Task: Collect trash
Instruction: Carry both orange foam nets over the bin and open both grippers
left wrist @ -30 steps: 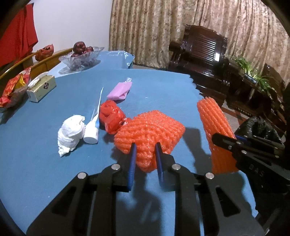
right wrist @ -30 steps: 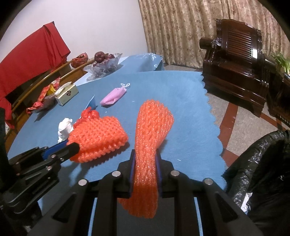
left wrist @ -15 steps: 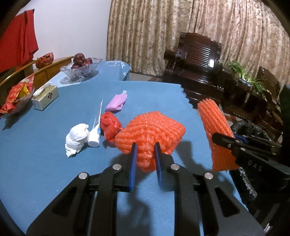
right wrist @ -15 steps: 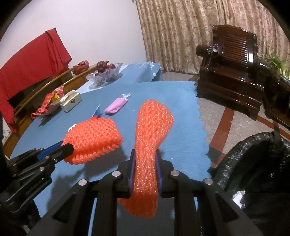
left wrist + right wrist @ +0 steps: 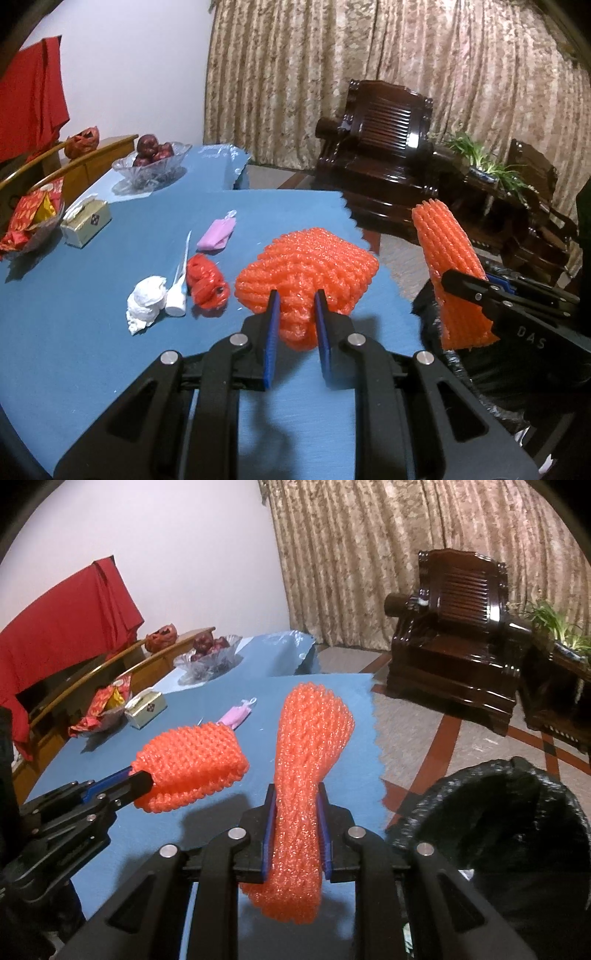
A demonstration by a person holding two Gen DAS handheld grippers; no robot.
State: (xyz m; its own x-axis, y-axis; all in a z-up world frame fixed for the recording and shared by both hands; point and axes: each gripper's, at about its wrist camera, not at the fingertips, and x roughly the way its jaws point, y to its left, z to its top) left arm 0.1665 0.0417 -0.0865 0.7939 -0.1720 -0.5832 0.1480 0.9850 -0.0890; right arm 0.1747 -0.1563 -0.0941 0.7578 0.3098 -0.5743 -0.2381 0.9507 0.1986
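Left wrist view: the left tongs (image 5: 295, 308) pinch the near corner of a squarish orange foam-net fruit sleeve (image 5: 308, 269), held clear above the blue-covered bench (image 5: 74, 350). At right the right tongs (image 5: 456, 284) carry a long orange foam-net sleeve (image 5: 448, 258) over the black bin bag (image 5: 465, 369). To finish well, judged from here: bring each sleeve fully over the bag mouth before letting go, since light foam drifts. Left on the bench: a white crumpled tissue (image 5: 146, 302), a white tube (image 5: 177, 299), a red crumpled plastic bag (image 5: 205, 284), a pink pouch (image 5: 218, 236); farther off, a tissue box (image 5: 86, 223) and a glass fruit bowl (image 5: 151, 162)

Right wrist view: the right tongs (image 5: 295, 827) squeeze the long sleeve (image 5: 308, 749) at its waist; the left tongs (image 5: 142, 777) hold the squarish sleeve (image 5: 192, 760) at left. The bag's open mouth (image 5: 491, 812) lies near right, on a tiled floor (image 5: 424, 731). Beyond: a dark carved wooden armchair (image 5: 454, 627), patterned beige curtains (image 5: 369, 554), a red cloth (image 5: 62, 620) at far left
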